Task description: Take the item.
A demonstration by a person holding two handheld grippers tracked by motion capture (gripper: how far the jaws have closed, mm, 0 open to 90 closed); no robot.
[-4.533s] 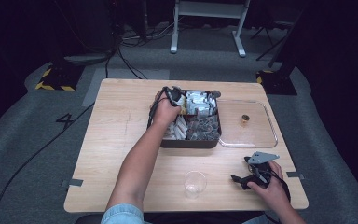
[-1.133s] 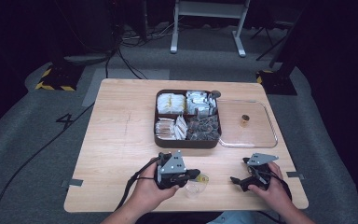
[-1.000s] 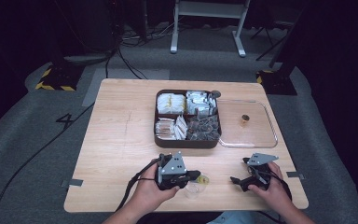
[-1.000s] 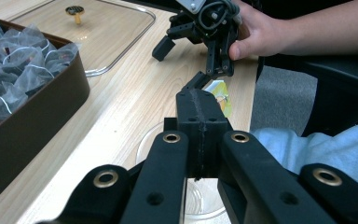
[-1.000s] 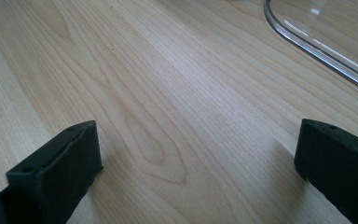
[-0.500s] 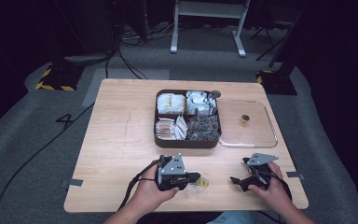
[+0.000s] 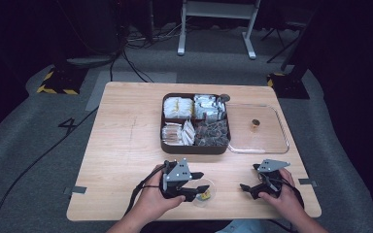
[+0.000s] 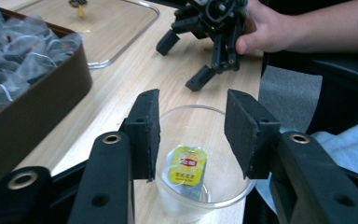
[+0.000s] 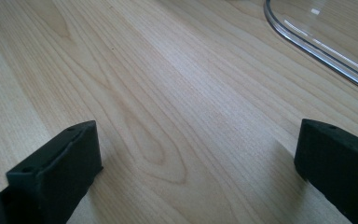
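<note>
clear cup (image 8: 205, 163), yellow-tagged tea bag (image 8: 186, 165) inside

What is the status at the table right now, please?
Left tongs open above clear cup. Yellow tea bag inside cup, released. Right tongs open, empty, resting on table. Nothing in the way.

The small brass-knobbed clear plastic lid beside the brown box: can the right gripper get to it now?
Probably yes. The right gripper is open over bare wooden table, and nothing stands between it and the clear plastic lid just ahead.
</note>
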